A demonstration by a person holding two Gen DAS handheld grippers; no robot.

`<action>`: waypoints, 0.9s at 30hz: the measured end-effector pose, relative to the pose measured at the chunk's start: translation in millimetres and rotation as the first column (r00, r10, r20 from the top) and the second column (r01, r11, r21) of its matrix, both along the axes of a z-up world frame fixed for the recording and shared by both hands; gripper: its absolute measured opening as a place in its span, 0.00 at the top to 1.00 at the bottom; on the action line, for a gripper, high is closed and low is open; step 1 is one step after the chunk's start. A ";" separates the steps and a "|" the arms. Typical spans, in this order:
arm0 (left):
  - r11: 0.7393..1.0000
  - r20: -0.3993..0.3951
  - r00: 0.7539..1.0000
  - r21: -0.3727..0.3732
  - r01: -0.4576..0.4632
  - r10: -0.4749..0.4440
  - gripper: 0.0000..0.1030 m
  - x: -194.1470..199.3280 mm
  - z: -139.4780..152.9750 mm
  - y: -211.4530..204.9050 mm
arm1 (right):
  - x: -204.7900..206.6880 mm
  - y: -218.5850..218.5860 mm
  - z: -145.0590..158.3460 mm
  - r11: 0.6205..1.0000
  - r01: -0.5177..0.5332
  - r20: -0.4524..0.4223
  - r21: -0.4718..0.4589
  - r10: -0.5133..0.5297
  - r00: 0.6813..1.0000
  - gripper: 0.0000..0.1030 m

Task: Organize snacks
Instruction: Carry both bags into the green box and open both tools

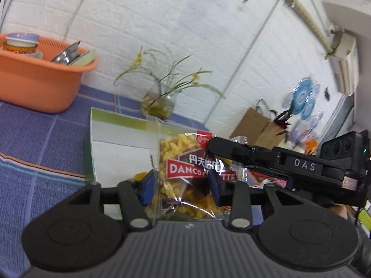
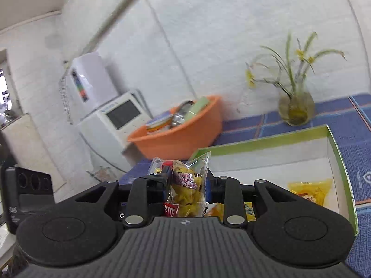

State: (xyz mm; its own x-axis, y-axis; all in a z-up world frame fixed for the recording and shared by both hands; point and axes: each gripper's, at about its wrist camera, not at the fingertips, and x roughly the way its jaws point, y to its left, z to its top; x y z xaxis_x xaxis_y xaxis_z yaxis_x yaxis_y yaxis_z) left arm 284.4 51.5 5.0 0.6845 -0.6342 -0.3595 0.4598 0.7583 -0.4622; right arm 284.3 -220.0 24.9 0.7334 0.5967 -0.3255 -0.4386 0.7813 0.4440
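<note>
Your surface (image 1: 41,139) wears a blue checked cloth with striped bands. On it stand an orange basin (image 1: 34,81) of dishes by the white wall, a glass vase (image 2: 295,110) of yellow flowers just beside the green-rimmed box (image 2: 255,142), and that shallow box itself, open, nearest you

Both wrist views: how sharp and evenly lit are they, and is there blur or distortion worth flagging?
Left wrist view: lettering on the clear crinkly snack bag reads sharp; the flower vase behind smears, and the fisheye bows the wall lines. Right wrist view: motion blur softens the orange plastic basin and the green-rimmed cardboard box; light is flat and even, without hard shadows.
</note>
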 end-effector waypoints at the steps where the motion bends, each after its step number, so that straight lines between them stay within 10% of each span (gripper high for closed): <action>1: 1.000 -0.010 1.000 0.009 -0.005 0.005 0.63 8.0 -4.1 -3.1 | 6.7 -1.2 -4.4 1.000 0.015 -0.016 0.000 -0.015 1.000 0.51; 5: 1.000 -0.038 0.999 0.017 -0.008 0.008 0.62 31.3 -13.4 -11.6 | 20.8 -5.4 -15.3 0.997 0.078 -0.040 -0.015 -0.078 0.996 0.46; 9: 0.996 -0.011 0.998 0.069 -0.063 0.064 0.64 33.1 -14.5 -20.1 | 16.8 5.9 -15.9 0.958 0.211 0.033 -0.194 -0.209 0.977 0.00; 16: 0.988 0.043 0.989 0.058 -0.143 0.140 0.61 14.7 -1.4 -1.8 | -1.3 10.7 -9.9 0.904 0.275 0.109 -0.328 -0.253 0.961 0.00; 27: 0.955 0.148 0.960 0.145 -0.260 0.239 0.27 -98.6 10.2 45.8 | -84.1 2.6 10.0 0.949 0.177 0.149 -0.262 -0.142 0.979 0.00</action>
State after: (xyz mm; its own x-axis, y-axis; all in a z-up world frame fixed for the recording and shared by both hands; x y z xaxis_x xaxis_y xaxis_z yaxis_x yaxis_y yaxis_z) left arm 185.8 97.2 15.2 0.8601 -0.3782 -0.3423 0.2936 0.9158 -0.2742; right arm 200.1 -217.4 34.9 0.8576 0.3701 -0.3570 -0.3371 0.9289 0.1534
